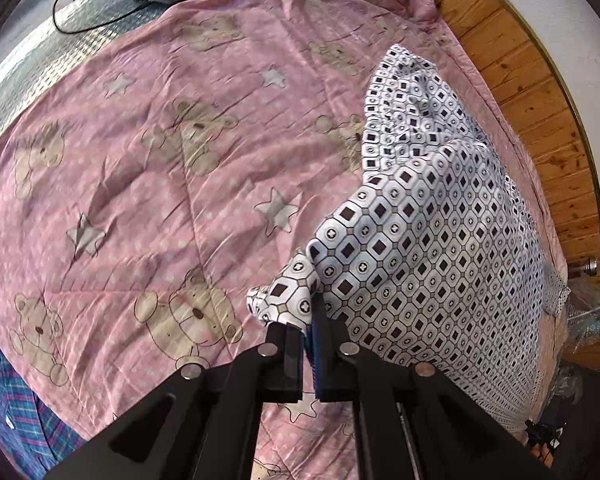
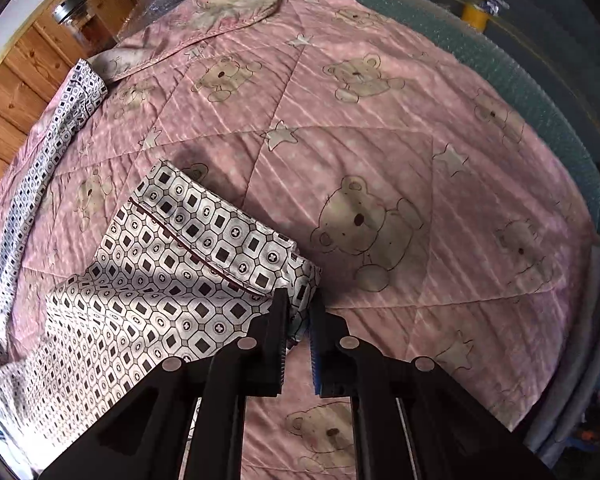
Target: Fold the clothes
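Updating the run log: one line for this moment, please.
left tongs: shut on white geometric-print garment, corner lifted | right tongs: shut on its piped hem | surface: pink teddy-bear quilt | fold not yet done

My left gripper (image 1: 309,320) pinches a garment (image 1: 428,240) corner at lower centre, cloth trailing right over the quilt (image 1: 160,160). My right gripper (image 2: 299,312) clamps another corner; the garment spreads lower left.

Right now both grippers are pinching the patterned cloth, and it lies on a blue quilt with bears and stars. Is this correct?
Almost. The left gripper and the right gripper do pinch the patterned cloth, but the quilt with bears and stars is pink, not blue. Both wrist views show this.
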`<state>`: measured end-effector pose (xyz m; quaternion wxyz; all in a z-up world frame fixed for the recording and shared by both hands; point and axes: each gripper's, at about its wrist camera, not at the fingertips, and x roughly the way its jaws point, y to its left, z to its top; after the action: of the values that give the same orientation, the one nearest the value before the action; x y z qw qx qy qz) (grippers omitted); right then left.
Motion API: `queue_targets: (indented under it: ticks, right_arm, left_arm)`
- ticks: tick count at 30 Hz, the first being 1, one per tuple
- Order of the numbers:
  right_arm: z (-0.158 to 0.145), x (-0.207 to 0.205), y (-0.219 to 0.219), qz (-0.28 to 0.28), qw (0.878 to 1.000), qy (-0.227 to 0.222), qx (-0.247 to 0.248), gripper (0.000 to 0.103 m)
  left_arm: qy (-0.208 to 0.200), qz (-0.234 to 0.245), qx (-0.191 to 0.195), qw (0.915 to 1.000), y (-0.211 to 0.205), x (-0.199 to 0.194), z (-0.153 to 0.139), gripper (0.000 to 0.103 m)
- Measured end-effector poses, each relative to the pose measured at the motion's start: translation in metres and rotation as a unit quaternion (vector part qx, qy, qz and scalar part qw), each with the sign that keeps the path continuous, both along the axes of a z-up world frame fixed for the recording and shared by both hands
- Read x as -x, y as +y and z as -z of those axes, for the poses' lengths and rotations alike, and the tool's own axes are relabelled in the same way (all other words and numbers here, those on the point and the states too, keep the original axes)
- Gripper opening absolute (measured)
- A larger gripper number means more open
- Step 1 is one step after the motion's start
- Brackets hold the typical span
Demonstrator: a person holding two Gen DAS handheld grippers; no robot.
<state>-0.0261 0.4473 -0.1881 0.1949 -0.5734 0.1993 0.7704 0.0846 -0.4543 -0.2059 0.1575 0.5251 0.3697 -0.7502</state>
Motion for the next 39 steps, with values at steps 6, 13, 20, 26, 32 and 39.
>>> queue_targets:
  ticks: [6,13,20,26,32,39]
  right_arm:
    - [-0.015,0.002,0.010,0.010,0.998,-0.011,-0.055,0.009]
    - [-0.057,-0.016,-0.002,0.037,0.980,-0.036,-0.192,0.037]
    - [-0.135,-0.017,-0.143,-0.072,0.955,0.023,-0.286,0.046]
    - [-0.122,0.020,-0.398,-0.361,0.914,0.077,-0.165,0.048]
    - [-0.039,0.036,-0.623,-0.564,0.823,0.017,-0.069,0.048]
    - [0.018,0.042,-0.652,-0.565,0.820,-0.057,-0.063,0.051]
  left_arm:
    - [0.054,-0.046,-0.040,0.9967,-0.009,-0.033,-0.009,0.020]
    - [0.112,-0.076,-0.101,0.9856,-0.018,-0.029,-0.011,0.027]
    - [0.145,-0.145,-0.226,0.9523,-0.054,-0.040,0.020,0.034]
    - [0.120,-0.113,-0.273,0.9477,-0.055,-0.018,0.042,0.041]
    - [0.187,-0.016,-0.104,0.9767,-0.042,-0.004,-0.018,0.004]
    - [0.123,0.041,0.024,0.9912,-0.039,-0.066,0.000,0.006]
